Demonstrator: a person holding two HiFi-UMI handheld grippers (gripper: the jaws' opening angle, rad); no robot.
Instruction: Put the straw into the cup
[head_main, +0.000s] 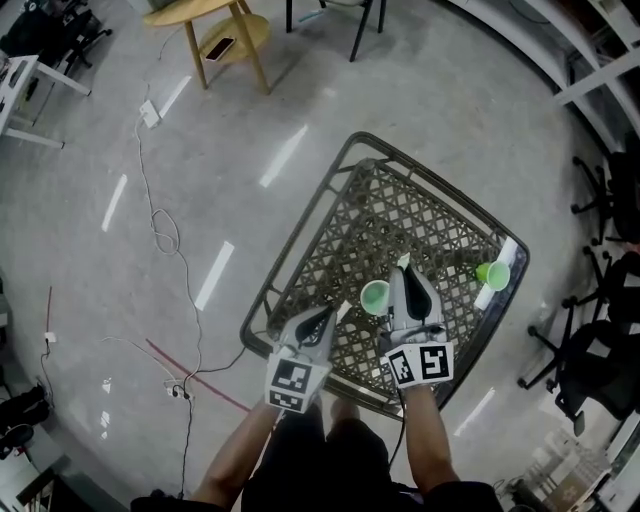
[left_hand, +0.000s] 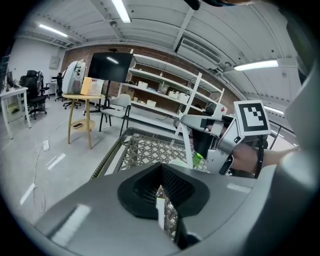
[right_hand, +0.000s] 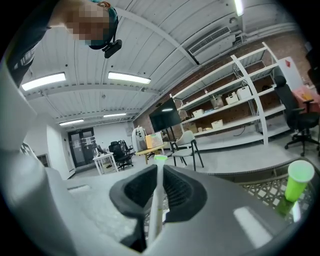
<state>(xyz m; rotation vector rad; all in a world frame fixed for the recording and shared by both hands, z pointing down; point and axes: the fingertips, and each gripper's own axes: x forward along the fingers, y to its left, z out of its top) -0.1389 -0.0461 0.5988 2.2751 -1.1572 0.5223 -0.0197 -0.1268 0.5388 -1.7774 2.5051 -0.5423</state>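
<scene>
A green cup stands open on the wicker table, between my two grippers. My right gripper is just right of it, shut on a white straw with a green tip that sticks out past the jaws. The left gripper view shows that straw upright in the right gripper. My left gripper is at the cup's near left, shut on a thin white strip. A second green cup sits at the table's right edge.
The table has a raised dark rim, and the second cup rests by a white roll. A round wooden side table stands far left. Cables trail over the floor, office chairs crowd the right, and white shelves line the back wall.
</scene>
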